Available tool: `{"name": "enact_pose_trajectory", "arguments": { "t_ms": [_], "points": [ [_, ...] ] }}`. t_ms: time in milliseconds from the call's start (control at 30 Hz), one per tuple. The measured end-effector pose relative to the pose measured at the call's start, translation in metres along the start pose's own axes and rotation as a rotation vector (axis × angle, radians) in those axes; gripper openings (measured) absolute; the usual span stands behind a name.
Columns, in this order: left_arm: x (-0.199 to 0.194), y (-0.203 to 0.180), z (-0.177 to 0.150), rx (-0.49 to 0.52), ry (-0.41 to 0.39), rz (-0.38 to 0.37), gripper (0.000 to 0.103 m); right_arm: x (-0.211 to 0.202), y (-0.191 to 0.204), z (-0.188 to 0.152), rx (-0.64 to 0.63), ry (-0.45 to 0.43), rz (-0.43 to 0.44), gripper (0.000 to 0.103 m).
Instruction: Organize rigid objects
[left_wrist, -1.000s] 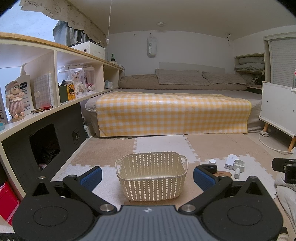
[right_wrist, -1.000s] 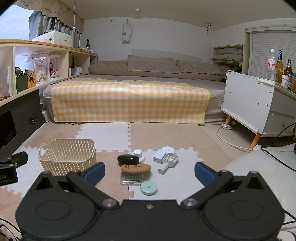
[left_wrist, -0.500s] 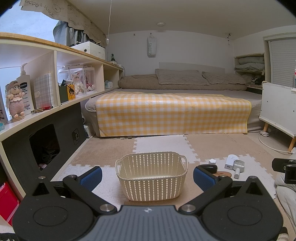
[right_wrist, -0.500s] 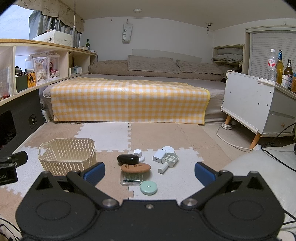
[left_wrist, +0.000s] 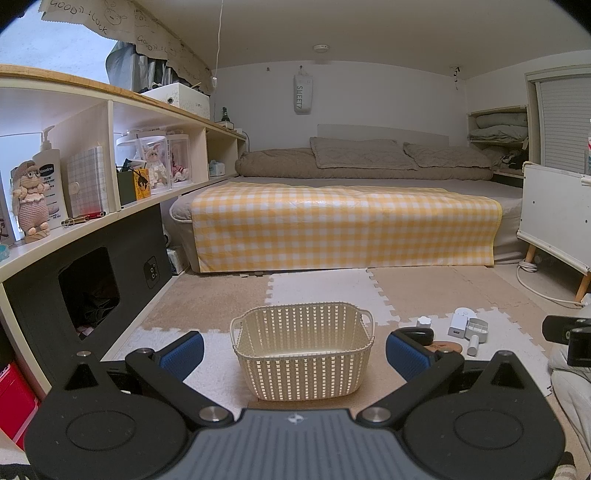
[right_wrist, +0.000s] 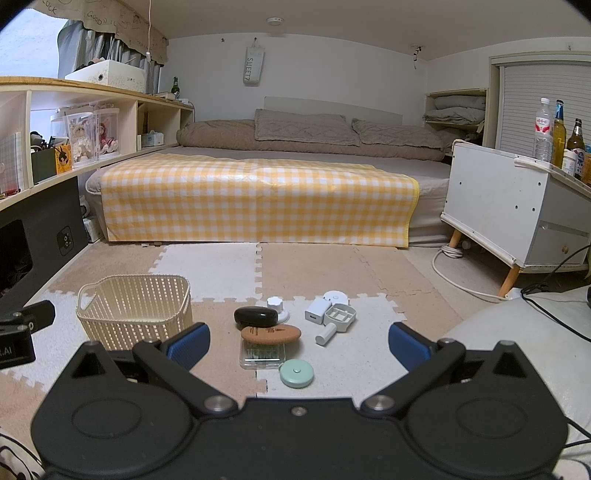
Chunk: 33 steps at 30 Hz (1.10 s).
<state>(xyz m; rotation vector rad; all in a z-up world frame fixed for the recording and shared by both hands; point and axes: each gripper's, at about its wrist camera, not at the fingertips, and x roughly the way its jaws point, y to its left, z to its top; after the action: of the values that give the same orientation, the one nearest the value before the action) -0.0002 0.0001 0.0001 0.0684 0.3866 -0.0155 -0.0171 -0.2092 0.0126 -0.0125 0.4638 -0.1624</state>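
A cream woven basket (left_wrist: 302, 354) stands empty on the floor mats, straight ahead of my open left gripper (left_wrist: 294, 350); it also shows in the right wrist view (right_wrist: 136, 310). Right of it lie several small objects: a black case (right_wrist: 256, 316), a brown oval case (right_wrist: 270, 334) on a clear box (right_wrist: 263, 355), a mint round tape measure (right_wrist: 296, 373), a white charger (right_wrist: 317, 311), a white pill organiser (right_wrist: 338, 318) and a white knob (right_wrist: 275, 305). My right gripper (right_wrist: 298, 339) is open and empty, just short of them.
A bed with a yellow checked cover (right_wrist: 258, 197) fills the back. A long shelf unit (left_wrist: 85, 192) runs along the left. A white cabinet (right_wrist: 517, 218) with bottles stands right, with a cable (right_wrist: 465, 280) on the floor. A light cushion (right_wrist: 517, 350) lies at right.
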Motion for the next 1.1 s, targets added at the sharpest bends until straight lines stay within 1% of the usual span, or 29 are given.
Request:
{"name": "enact_pose_trajectory", "arguments": {
  "t_ms": [767,900,1000,1100],
  "points": [
    [-0.001,0.001,-0.001,-0.006,-0.005,-0.004,0.103,0.001,0.000,0.000,0.000,-0.004,0.000,0.103],
    [0.003,0.004,0.009,-0.013,-0.010,-0.009,0.103,0.004,0.002,-0.001,0.004,-0.006,-0.002,0.103],
    [0.000,0.005,0.022,-0.025,-0.030,-0.019,0.103,0.005,-0.002,0.005,0.012,-0.003,0.002,0.103],
    [0.006,0.006,0.034,-0.018,-0.044,-0.024,0.103,0.010,-0.005,0.011,0.025,0.002,0.011,0.103]
  ]
}}
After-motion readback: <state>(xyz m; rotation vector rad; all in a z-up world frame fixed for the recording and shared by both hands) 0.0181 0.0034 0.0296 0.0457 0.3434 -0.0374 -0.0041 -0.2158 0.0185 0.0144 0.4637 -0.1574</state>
